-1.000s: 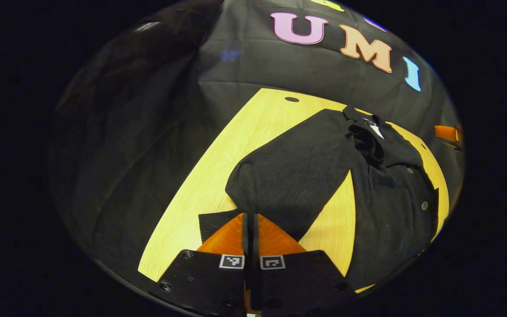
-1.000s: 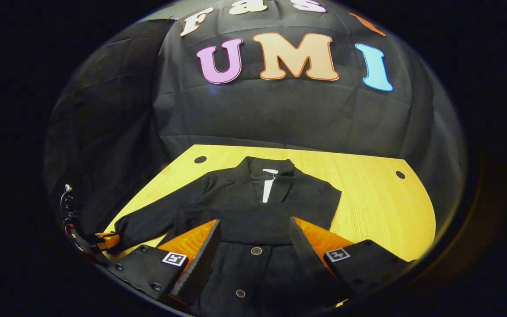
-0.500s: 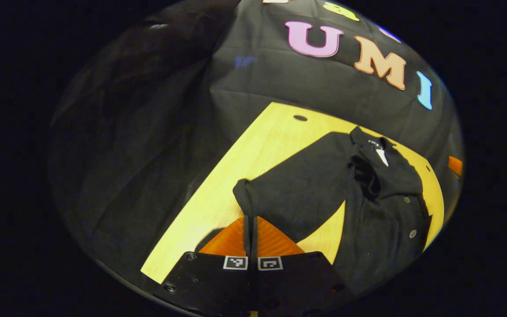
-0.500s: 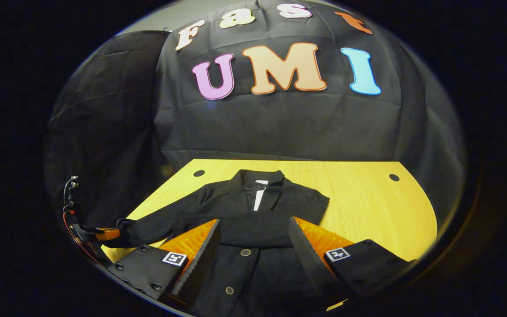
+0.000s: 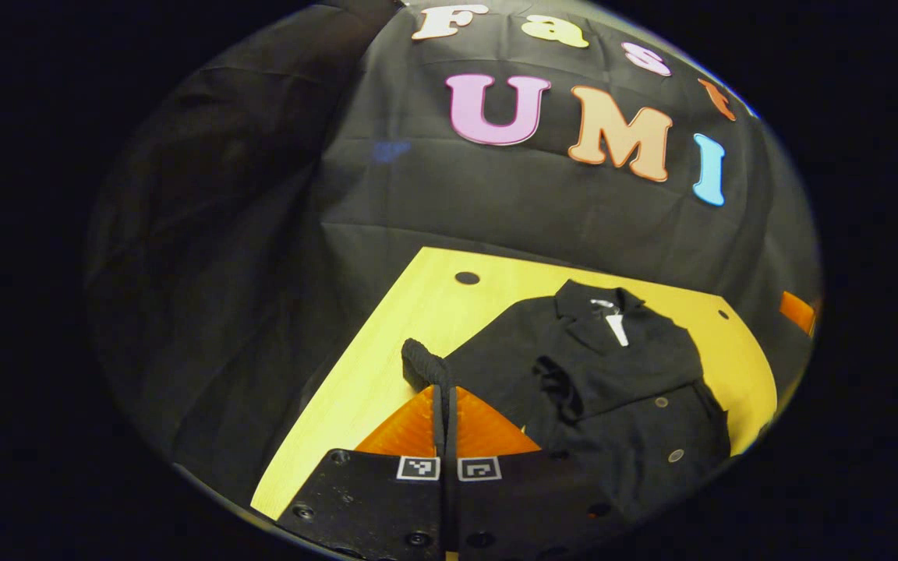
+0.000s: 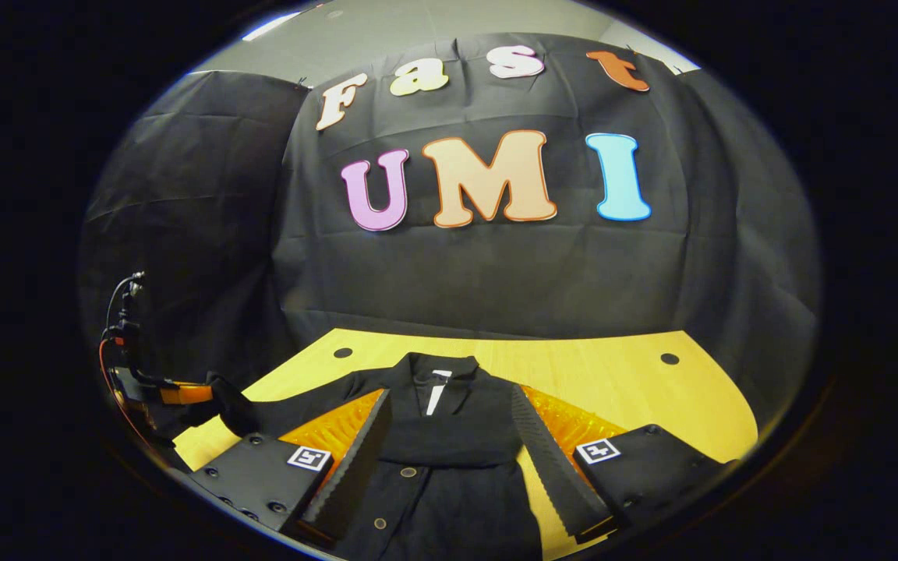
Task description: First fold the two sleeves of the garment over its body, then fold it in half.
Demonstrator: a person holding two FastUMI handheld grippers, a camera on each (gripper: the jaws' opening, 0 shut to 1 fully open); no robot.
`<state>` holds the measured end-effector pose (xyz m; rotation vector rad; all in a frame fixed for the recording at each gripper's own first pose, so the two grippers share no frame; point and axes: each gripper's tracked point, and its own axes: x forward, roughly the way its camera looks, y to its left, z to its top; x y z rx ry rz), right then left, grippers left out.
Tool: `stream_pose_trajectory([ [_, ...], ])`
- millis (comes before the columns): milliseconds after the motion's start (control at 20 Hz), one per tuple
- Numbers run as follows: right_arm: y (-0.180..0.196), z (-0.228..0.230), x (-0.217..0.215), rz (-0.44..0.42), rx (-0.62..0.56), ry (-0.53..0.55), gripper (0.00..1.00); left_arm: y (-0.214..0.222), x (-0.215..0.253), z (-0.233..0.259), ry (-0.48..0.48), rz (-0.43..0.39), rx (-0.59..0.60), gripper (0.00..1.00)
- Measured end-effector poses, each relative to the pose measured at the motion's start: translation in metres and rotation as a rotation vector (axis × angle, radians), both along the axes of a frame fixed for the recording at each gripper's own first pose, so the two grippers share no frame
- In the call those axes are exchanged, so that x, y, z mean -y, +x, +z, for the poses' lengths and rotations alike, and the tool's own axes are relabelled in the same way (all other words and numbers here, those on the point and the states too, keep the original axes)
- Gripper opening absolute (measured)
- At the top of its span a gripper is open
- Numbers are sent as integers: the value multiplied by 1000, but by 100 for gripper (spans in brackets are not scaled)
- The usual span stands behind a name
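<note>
Left gripper (image 5: 444,387) is pinching the sleeve cuff (image 5: 420,362) at 12 o'clock of its fingers. Advice: carry the cuff toward 2 o'clock over the body, laying it flat. Right gripper (image 6: 449,405) is hanging wide, empty. Black buttoned garment (image 6: 449,467) is lying on the table (image 6: 636,389).

Yellow wooden table (image 6: 636,389), round holes near far corners; black cloth wall (image 6: 496,265) behind
</note>
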<state>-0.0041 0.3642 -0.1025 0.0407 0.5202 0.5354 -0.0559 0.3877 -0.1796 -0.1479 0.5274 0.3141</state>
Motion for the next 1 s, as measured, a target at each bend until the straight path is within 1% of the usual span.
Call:
stream_pose_trajectory([
  [50, 0, 3, 6, -7, 8, 1, 98, 7, 3, 7, 7, -11, 9, 0],
  [100, 0, 5, 12, -15, 16, 4, 94, 17, 7, 14, 15, -27, 22, 0],
  [150, 0, 8, 19, -26, 23, 10, 98, 25, 11, 21, 25, -41, 31, 0],
  [200, 0, 11, 26, -38, 28, 19, 100, 31, 15, 27, 33, -58, 39, 0],
  [250, 0, 14, 33, -51, 33, 28, 94, 39, 20, 33, 40, -74, 48, 0],
  [400, -1, 19, 54, -88, 45, 48, 94, 61, 38, 46, 56, -126, 64, 0],
  [450, -1, 20, 60, -98, 45, 51, 98, 68, 45, 49, 63, -143, 69, 0],
  [800, -4, 27, 108, -179, 66, 63, 98, 117, 100, 67, 77, -263, 95, 0],
  [850, -5, 29, 114, -192, 69, 65, 94, 123, 109, 70, 76, -278, 99, 0],
  [900, -6, 30, 120, -202, 70, 69, 98, 128, 118, 72, 74, -294, 104, 0],
  [1000, -8, 32, 130, -223, 72, 73, 98, 140, 135, 75, 73, -326, 112, 0],
])
